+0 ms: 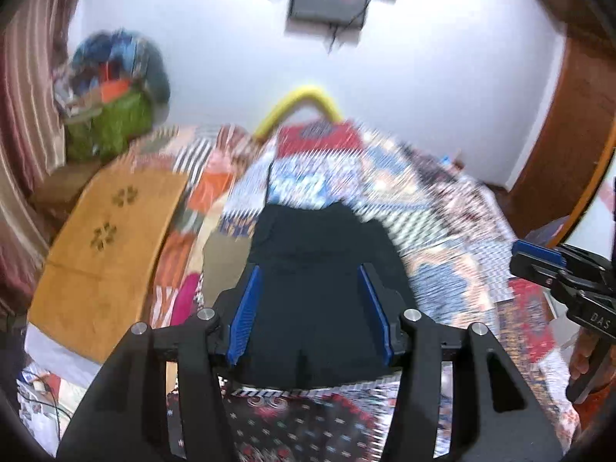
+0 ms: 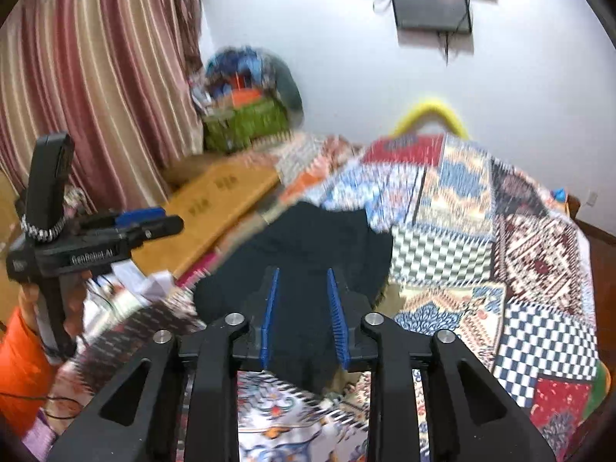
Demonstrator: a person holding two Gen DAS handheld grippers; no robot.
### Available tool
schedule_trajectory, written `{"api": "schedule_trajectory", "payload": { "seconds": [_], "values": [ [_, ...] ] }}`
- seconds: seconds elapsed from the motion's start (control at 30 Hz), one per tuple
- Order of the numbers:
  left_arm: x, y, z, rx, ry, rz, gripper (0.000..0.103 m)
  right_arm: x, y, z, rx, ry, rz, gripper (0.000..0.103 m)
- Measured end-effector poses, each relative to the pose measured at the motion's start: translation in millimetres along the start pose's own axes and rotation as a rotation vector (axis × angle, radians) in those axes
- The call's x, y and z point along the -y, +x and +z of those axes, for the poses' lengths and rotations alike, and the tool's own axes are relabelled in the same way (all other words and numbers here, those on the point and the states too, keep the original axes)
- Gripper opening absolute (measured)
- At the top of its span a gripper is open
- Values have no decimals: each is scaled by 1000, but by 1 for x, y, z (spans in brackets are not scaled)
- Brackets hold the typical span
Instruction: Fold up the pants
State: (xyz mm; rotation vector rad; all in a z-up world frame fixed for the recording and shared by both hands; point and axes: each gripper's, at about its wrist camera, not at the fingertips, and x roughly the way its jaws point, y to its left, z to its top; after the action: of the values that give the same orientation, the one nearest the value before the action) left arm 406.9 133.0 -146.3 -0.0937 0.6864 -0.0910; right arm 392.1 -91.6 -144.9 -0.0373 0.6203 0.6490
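Above the bed, both claws hang with nothing in them. Left claw [image 1: 310, 308]: blue pads spread wide, gap clear. Right claw [image 2: 304, 313]: pads parted less widely, also holding nothing. Below them the dark pants [image 1: 323, 269] lie in a folded heap on the patchwork quilt [image 1: 442, 231], roughly mid-bed. Left of the pants, a mustard-yellow cushion [image 1: 107, 254] at the quilt's edge. Further back, a green basket [image 2: 246, 123] piled with clothes beside striped curtains [image 2: 96, 77]; a yellow curved bar [image 1: 304, 100] against the white wall. Both views are motion-blurred.
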Motion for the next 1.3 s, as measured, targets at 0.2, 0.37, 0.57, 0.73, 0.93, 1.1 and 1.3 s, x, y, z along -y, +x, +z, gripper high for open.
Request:
{"api": "schedule_trajectory", "payload": {
  "seconds": [0.2,0.37,0.57,0.73,0.93,1.1,1.3],
  "values": [
    [39,-98,4,158,32,-37,52,-44,-72,9,147,-43,-1,26],
    [60,-171,-9,265,31,-55,52,-76,-129,-2,264,-62,-8,32],
    [81,-239,-38,366,61,-24,63,-103,-178,-18,380,-86,-30,47],
    [92,-275,-62,429,68,-14,81,-117,-206,-30,452,-77,-42,56],
    [102,-306,-88,480,84,10,95,-130,-221,-42,499,-87,-68,66],
    [104,-313,-101,487,66,10,99,-134,-222,-49,511,-80,-85,78],
    [109,-319,-108,497,70,14,102,-134,-220,-55,505,-62,-100,90]
  ]
}}
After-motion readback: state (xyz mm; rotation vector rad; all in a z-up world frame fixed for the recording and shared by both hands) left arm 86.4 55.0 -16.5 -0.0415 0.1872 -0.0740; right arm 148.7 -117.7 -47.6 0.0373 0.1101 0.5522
